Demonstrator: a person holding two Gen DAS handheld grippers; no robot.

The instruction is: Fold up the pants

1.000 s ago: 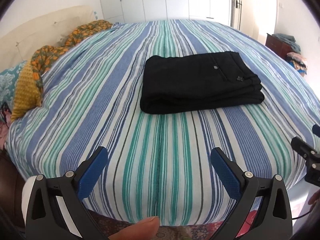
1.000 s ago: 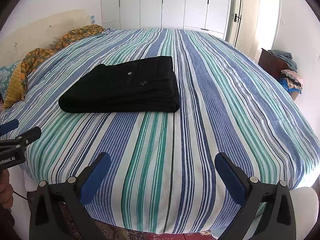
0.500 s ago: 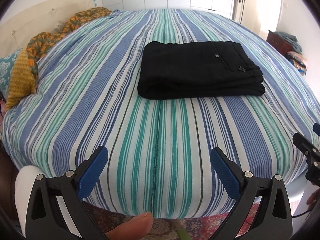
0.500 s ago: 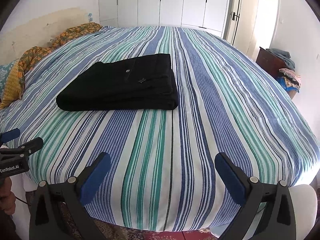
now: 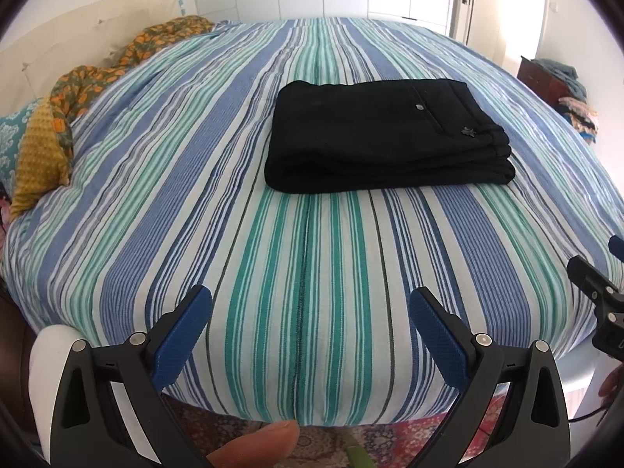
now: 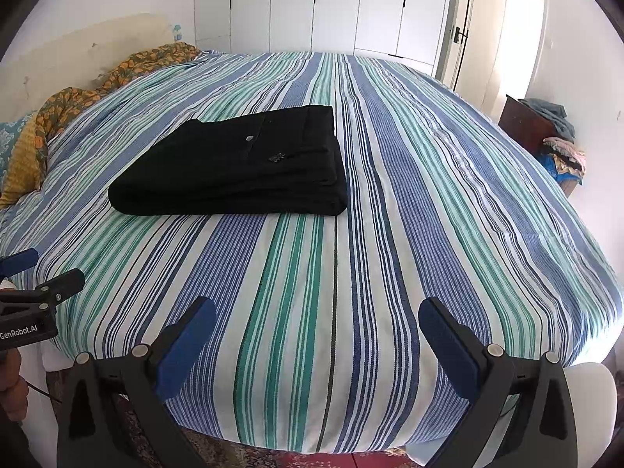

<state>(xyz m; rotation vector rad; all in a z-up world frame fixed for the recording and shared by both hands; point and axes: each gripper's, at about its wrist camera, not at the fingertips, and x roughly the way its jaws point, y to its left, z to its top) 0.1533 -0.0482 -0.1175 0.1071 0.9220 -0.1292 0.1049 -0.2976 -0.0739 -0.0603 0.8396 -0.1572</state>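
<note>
Black pants lie folded into a neat rectangular stack on the striped bed, a back-pocket button facing up. My left gripper hangs open over the bed's near edge, well short of the pants, with nothing between its blue pads. My right gripper is open too, at the near edge and to the right of the stack. Each gripper shows at the side of the other's view.
Orange-patterned and mustard cloths lie bunched at the bed's left by the headboard. White wardrobe doors stand behind. A dark dresser with piled clothes is at the right. A patterned rug lies below the bed's edge.
Both grippers have drifted slightly at the bed's near edge and stayed open; the folded pants have not moved.
</note>
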